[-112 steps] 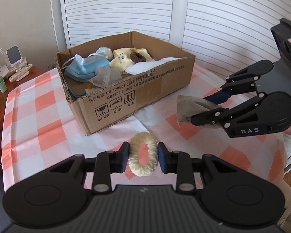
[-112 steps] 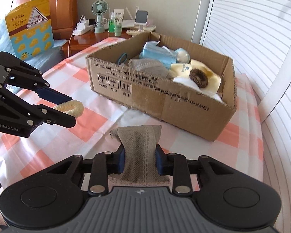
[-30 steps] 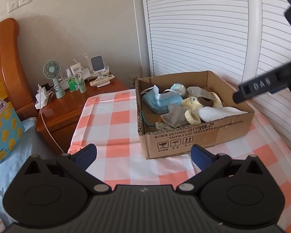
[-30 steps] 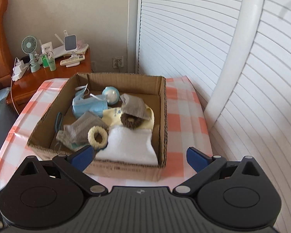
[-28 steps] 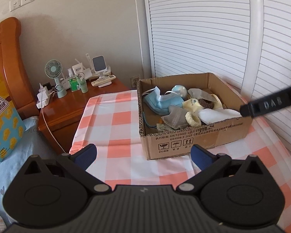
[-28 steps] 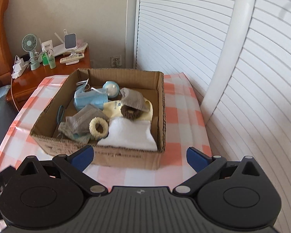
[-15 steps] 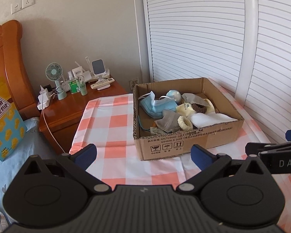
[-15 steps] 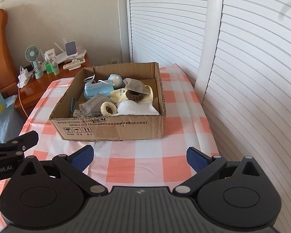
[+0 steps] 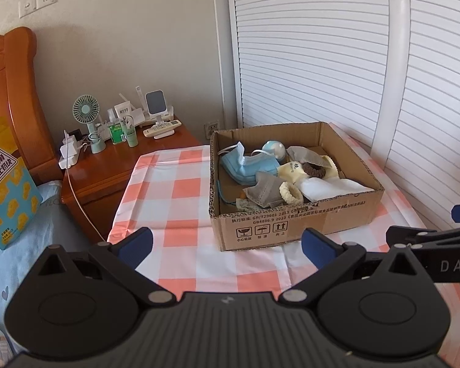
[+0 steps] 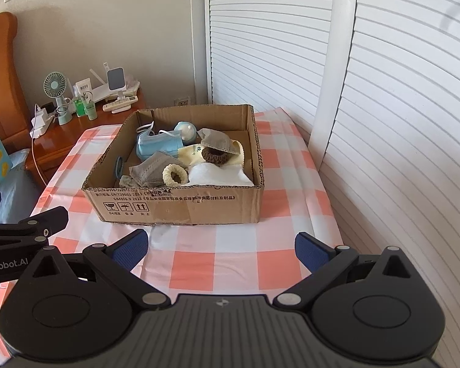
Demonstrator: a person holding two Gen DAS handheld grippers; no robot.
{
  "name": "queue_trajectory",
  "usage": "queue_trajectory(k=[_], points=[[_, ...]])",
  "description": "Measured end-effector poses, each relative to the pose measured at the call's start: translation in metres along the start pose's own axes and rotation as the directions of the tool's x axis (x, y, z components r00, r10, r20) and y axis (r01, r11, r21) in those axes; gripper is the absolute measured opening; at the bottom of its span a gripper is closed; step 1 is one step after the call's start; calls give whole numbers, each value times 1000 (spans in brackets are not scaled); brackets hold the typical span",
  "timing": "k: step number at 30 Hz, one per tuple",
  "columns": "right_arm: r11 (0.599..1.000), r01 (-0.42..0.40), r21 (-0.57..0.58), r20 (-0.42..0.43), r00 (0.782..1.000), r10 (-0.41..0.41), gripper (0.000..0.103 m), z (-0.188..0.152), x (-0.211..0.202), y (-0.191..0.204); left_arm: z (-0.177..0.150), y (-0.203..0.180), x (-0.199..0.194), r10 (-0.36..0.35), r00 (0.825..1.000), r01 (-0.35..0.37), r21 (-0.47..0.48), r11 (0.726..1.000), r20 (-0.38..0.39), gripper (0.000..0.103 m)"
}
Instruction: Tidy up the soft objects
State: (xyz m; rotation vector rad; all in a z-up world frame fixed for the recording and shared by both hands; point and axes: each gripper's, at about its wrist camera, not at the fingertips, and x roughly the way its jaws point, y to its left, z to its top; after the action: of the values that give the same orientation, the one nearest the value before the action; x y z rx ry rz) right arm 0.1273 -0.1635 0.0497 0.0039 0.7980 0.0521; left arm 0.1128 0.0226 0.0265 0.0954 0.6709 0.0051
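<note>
While you hold both back over the checked tablecloth [image 10: 199, 263], the cardboard box [image 10: 181, 204] sits mid-table. Your left gripper [image 9: 227, 245] and right gripper [image 10: 219, 247] are both spread wide, nothing gripped. Cream scrunchie [image 10: 174, 174] and grey mask [image 10: 151, 170] lie inside, front-left.

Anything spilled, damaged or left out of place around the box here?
Nothing is spilled; every soft item sits inside the cardboard box. Its front top edge is torn and ragged near the cream scrunchie. Both the left claw and right claw are open and empty.
</note>
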Motion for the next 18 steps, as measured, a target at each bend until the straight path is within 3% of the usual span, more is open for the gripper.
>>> queue_trajectory(k=[18], points=[[1000, 5, 5, 15, 1000, -5, 103, 1, -4, 0, 1, 0, -1, -3, 1000, 3, -2, 1000, -1, 102]])
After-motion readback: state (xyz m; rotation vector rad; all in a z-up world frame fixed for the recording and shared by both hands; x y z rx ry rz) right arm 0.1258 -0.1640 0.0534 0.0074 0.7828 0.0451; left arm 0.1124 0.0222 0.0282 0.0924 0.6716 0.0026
